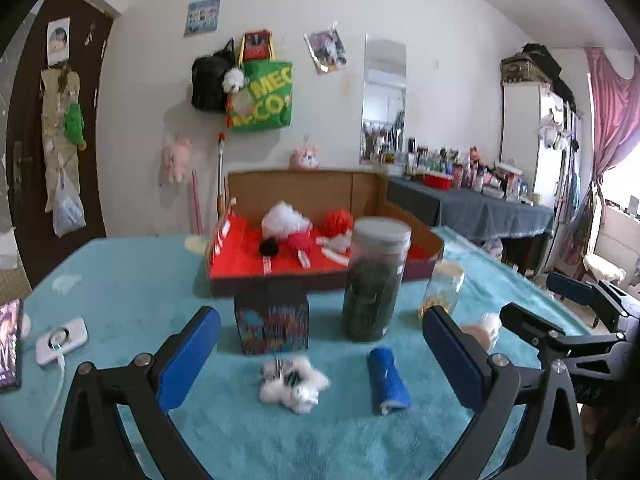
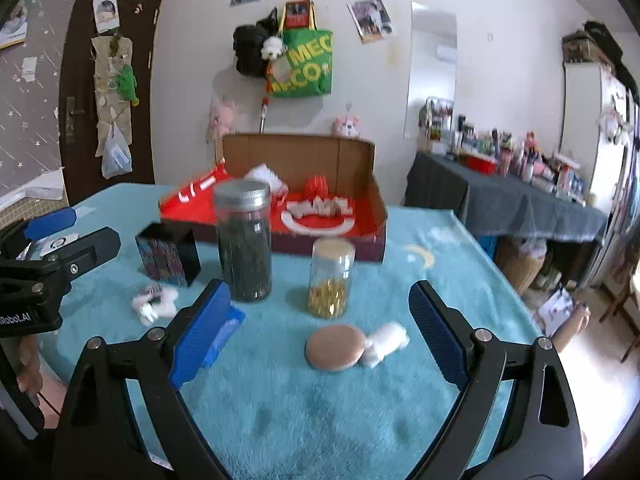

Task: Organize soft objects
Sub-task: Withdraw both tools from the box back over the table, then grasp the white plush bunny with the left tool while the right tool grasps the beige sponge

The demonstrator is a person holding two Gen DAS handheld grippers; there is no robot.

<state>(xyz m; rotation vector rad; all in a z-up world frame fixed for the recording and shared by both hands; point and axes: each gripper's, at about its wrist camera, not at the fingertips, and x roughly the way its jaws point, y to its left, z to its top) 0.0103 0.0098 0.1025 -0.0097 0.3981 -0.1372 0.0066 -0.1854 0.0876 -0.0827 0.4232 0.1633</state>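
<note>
Both grippers hang above the tabletop (image 2: 304, 420), which is covered with a fluffy turquoise blanket. The left gripper (image 1: 320, 356) has its jaws wide open and holds nothing. Between them, on the blanket, lie a white fluffy toy with dark marks (image 1: 293, 384) and, just to its right, a blue rolled cloth (image 1: 387, 380).

The right gripper (image 2: 320, 336) has its jaws wide open too, and they are empty. Between them lie a round tan pad (image 2: 335, 347) and a small white fluffy piece (image 2: 386, 342) that touches the pad's right edge.

A little farther stand a tall clear jar with dark green content (image 2: 244, 240) and a smaller jar with yellow content (image 2: 330, 278), near each other but apart. To the left of the tall jar is a small dark box with colourful print (image 2: 166, 256).

Behind the jars is an open cardboard box (image 1: 320, 236) with a red inside. In it lie soft things: a white fluffy ball (image 1: 285, 218), a red yarn ball (image 1: 338, 222) and a small black pompom (image 1: 269, 246).

At the left edge of the tabletop lies a white flat device (image 1: 61, 340).
</note>
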